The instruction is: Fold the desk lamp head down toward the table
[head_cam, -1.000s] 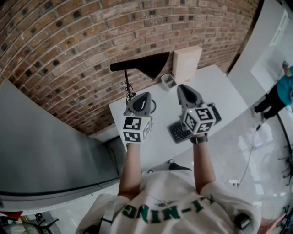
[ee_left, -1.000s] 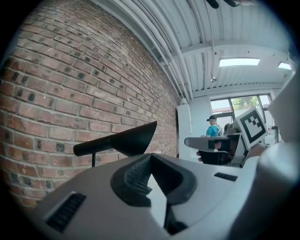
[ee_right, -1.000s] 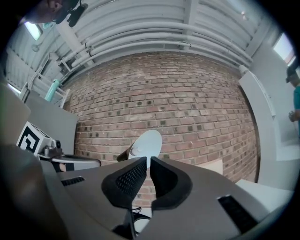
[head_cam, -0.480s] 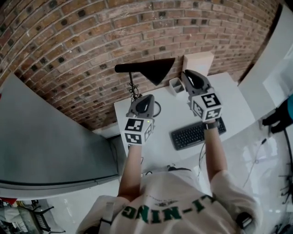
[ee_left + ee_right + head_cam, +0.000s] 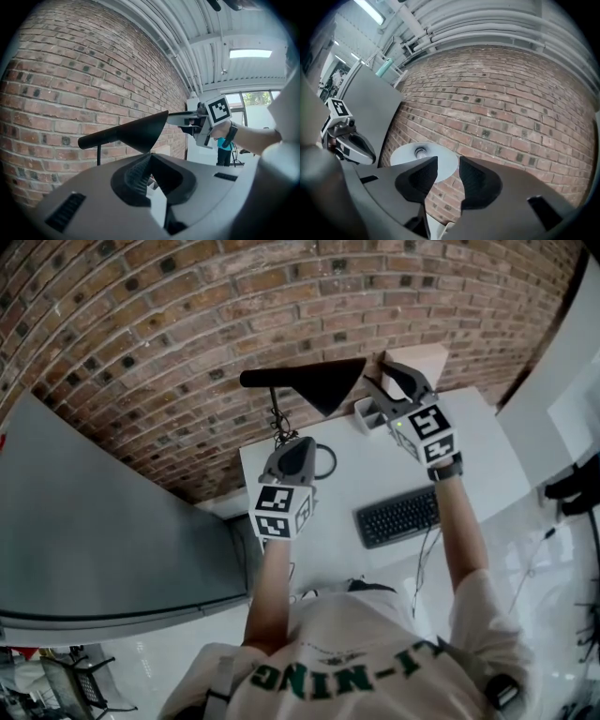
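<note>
The desk lamp's black cone-shaped head (image 5: 314,381) stands level on a thin stem (image 5: 277,416) above the white desk (image 5: 347,474). My right gripper (image 5: 375,373) is raised at the shade's right rim, pointing level at it, and its jaws are opening. In the right gripper view the shade's pale inside (image 5: 423,157) with its bulb shows just beyond my right gripper (image 5: 449,161); nothing sits between the pads. From the left gripper view that gripper (image 5: 185,119) reaches the shade (image 5: 136,133) at its tip. My left gripper (image 5: 286,444) hovers by the stem, its jaws (image 5: 150,157) shut on nothing.
A black keyboard (image 5: 398,515) lies at the desk's front right. A white pen holder (image 5: 367,413) and a beige box (image 5: 420,360) stand behind my right gripper. A brick wall (image 5: 169,324) backs the desk; a grey partition (image 5: 94,521) is on the left. A cable loop (image 5: 323,462) lies near the lamp.
My right gripper rose from above the keyboard to the lamp shade's right rim, rolled, and its jaws spread apart. The left gripper has hardly shifted.
</note>
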{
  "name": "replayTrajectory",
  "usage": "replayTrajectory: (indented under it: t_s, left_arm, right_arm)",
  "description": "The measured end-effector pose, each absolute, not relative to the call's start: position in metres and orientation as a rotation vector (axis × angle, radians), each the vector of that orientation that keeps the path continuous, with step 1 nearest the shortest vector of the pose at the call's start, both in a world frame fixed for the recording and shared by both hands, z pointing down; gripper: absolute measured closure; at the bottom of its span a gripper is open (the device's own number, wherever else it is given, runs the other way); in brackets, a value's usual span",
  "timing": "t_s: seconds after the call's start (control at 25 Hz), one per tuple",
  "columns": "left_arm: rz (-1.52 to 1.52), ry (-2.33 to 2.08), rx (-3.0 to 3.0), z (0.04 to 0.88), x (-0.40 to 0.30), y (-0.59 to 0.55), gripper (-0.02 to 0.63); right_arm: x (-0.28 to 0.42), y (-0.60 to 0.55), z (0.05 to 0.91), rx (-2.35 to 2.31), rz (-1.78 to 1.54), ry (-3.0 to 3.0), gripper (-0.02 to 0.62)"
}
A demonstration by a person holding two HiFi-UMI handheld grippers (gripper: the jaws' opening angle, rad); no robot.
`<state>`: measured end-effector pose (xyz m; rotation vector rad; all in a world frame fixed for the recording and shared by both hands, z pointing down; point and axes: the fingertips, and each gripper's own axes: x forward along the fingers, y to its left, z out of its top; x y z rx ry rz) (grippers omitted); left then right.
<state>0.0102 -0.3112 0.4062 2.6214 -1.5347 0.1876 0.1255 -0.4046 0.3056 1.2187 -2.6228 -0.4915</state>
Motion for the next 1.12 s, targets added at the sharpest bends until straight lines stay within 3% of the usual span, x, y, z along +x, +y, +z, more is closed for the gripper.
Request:
replayTrajectory:
  t_s: [0.68,0.96,1.12]
  left_arm:
    - [0.176,-1.502,2.601,0.419,0.004,-0.311,0.612]
    - [0.173,-1.493,2.602,0.418,0.001,-0.307,0.612]
    - [0.166,-1.486,2.612,0.414,0.001,-0.305,0.612]
  right_arm:
    - [0.109,-0.417,0.297,1.158,-0.653,-2.516,0.462]
    - [0.108,-0.416,0.294,1.158,-0.654,-2.501,0.536]
    - [0.109,-0.417,0.293,1.162,-0.656,-2.507,0.544]
